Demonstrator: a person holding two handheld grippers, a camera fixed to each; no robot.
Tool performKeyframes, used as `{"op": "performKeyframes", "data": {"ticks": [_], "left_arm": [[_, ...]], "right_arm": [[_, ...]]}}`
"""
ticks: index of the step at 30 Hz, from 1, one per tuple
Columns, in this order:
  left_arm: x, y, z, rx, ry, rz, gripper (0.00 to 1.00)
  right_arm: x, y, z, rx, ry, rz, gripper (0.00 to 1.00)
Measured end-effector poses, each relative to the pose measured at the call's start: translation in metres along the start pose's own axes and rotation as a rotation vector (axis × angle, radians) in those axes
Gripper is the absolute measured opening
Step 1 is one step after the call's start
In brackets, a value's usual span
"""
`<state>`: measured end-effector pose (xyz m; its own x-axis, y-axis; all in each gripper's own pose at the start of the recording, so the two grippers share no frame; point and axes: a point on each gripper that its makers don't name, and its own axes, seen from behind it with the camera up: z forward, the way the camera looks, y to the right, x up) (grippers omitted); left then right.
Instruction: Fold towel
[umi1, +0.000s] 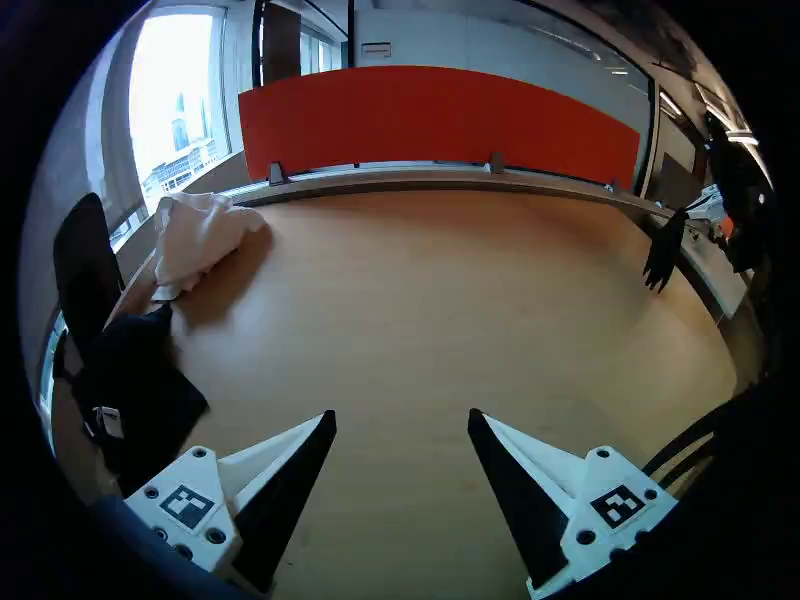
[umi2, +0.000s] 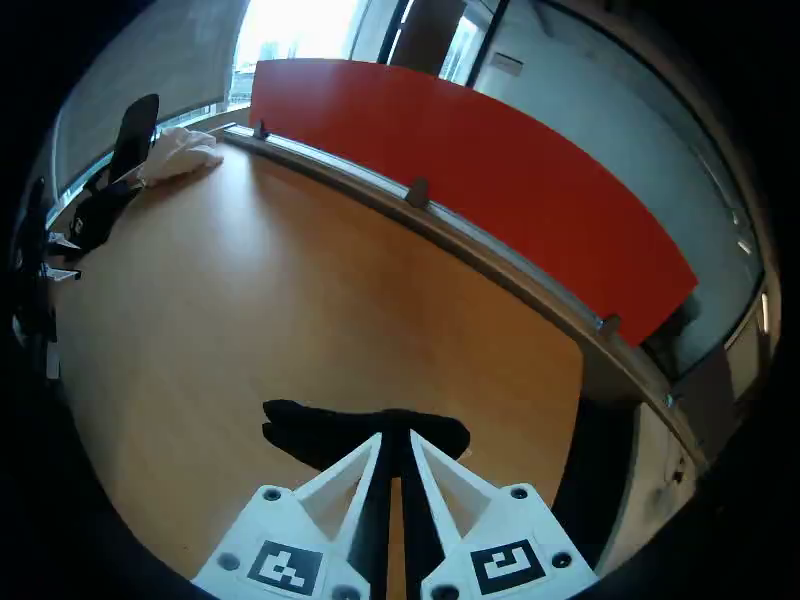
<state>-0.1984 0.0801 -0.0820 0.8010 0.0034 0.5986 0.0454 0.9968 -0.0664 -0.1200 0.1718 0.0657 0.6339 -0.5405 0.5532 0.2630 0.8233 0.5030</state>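
Nearby, the left hand-held gripper (umi1: 400, 415) is spread wide over the surface (umi1: 450, 300); the right hand-held gripper (umi2: 395, 437) is nearly pressed together, empty. Well apart, the white towel (umi1: 200, 235) lies bunched at the far corner: probably light, limp and soft, best pinched by an edge.

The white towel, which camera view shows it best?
The left gripper view. The white towel lies crumpled at the far left corner of the table, large enough to make out its folds. The right gripper view shows the same towel much smaller and farther off, beside a black chair.
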Motion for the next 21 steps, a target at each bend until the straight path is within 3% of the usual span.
{"op": "performKeyframes", "data": {"ticks": [11, 21], "left_arm": [[0.002, 0.006, 0.0, -0.001, -0.002, 0.009, 0.98], [0.003, 0.011, 0.001, -0.005, -0.006, 0.02, 0.98]], "right_arm": [[-0.016, 0.016, -0.001, -0.018, -0.018, 0.028, 0.05], [-0.04, 0.016, -0.007, -0.022, -0.037, 0.05, 0.05]]}}
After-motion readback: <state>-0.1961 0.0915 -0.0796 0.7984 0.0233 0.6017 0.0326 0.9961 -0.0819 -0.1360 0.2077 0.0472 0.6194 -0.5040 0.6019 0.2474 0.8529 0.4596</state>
